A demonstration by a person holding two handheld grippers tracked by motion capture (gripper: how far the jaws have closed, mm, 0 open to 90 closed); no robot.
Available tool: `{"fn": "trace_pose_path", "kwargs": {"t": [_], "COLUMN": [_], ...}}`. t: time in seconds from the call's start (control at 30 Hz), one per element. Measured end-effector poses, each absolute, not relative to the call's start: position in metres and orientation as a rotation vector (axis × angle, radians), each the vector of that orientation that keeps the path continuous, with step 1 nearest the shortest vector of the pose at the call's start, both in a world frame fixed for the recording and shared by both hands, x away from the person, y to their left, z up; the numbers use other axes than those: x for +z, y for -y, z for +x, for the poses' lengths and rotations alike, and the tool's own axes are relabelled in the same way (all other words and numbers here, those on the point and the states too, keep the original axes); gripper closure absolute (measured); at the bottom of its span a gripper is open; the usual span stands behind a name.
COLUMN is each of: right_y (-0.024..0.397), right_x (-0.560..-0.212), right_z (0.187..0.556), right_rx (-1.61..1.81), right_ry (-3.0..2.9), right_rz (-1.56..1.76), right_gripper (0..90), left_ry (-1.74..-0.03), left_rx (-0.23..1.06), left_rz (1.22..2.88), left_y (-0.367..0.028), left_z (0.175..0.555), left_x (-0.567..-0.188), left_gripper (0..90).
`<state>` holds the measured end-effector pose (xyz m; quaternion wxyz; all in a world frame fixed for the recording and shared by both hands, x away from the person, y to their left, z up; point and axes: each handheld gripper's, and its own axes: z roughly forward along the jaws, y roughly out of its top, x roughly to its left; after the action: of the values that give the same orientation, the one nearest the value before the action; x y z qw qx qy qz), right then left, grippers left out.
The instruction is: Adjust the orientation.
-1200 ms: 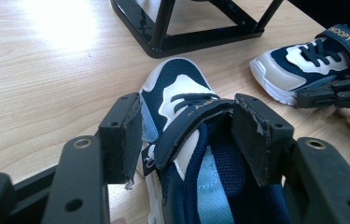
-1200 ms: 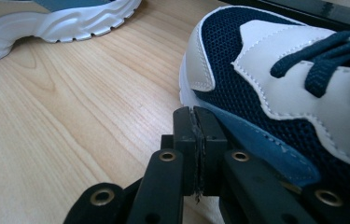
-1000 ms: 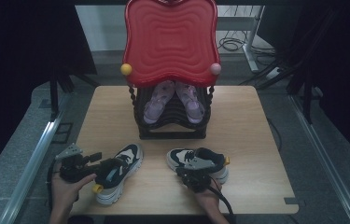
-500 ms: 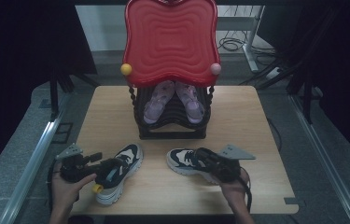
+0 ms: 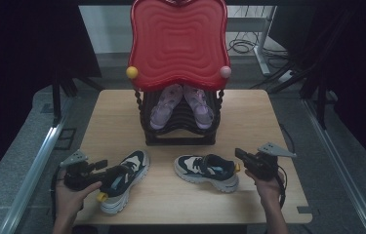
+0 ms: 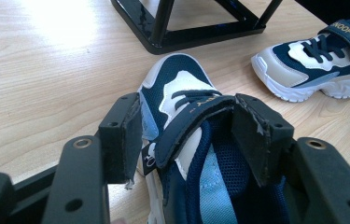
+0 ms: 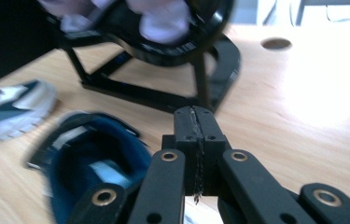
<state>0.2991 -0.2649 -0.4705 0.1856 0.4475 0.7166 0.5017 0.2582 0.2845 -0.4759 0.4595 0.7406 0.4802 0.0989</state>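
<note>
Both grippers are black: the left gripper [image 5: 103, 167] and right gripper [image 5: 239, 154] carry grey three-cornered plates, brass-ringed screw holes and trailing black cables.

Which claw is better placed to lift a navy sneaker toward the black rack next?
Left, probably. The left claw already straddles the left sneaker at its strap and collar, pads against it. The right claw is shut on nothing, beside the heel of the right sneaker, so it would need to reopen first.
</note>
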Motion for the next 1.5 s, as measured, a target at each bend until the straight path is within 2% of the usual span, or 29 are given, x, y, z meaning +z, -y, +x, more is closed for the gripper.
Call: {"fn": "trace_pose_path", "kwargs": {"t": [0.53,1.5], "right_y": [0.268,0.267], "right_x": [-0.494,-0.495], "right_z": [0.307,0.27], "right_rx": [1.4,1.333], "right_ry": [-2.162,-2.224], "right_rz": [1.197,1.114], "right_gripper": [89.7,89.8], "left_ry": [-1.184,-1.186], "left_rx": [0.246,0.245], "left_rz": [1.818,1.815], "left_y": [-0.287,-0.289], "left_z": [0.258,0.258], "left_x": [-0.475,-0.476], "left_gripper": [43.7,43.7]}}
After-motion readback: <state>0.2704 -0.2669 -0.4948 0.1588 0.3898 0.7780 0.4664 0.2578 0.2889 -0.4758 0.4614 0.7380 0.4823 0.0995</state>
